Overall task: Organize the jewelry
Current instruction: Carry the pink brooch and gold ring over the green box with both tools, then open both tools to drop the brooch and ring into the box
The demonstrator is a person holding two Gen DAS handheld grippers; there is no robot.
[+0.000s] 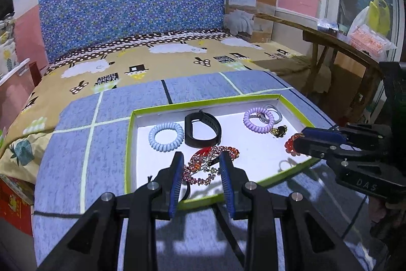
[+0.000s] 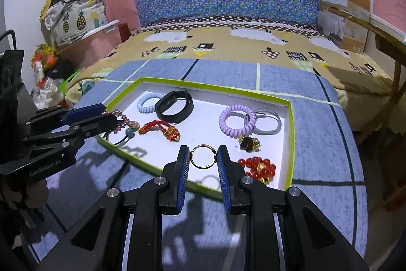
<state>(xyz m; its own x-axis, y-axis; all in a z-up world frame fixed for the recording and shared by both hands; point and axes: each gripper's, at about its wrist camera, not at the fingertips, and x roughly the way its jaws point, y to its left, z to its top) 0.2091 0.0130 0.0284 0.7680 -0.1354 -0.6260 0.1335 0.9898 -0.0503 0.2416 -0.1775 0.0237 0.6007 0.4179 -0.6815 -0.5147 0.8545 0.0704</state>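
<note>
A white tray with a green rim (image 1: pixel 130 133) (image 2: pixel 291 133) lies on a blue mat and holds jewelry. My left gripper (image 1: pixel 201 156) is open, its fingers either side of a pink rhinestone bracelet (image 1: pixel 203 168) (image 2: pixel 119 118) at the tray's near edge. My right gripper (image 2: pixel 203 151) is open around a gold ring (image 2: pixel 203 156). A red bead bracelet (image 2: pixel 258 168) (image 1: pixel 289 144) lies right of it. Also in the tray: a black band (image 1: pixel 201 128) (image 2: pixel 175 106), a light blue coil tie (image 1: pixel 166 136) (image 2: pixel 149 102), a purple coil tie (image 1: pixel 258 120) (image 2: pixel 237 122), grey hair ties (image 2: pixel 266 122), a red knot charm (image 2: pixel 162 128).
The blue mat (image 1: pixel 76 156) (image 2: pixel 324 144) covers a low table beside a bed with a sheep-print sheet (image 1: pixel 152 60). A wooden bench (image 1: pixel 340 42) stands to the right. A cardboard box (image 1: pixel 251 12) leans at the bed's far corner. Bags are piled at the left (image 2: pixel 73 12).
</note>
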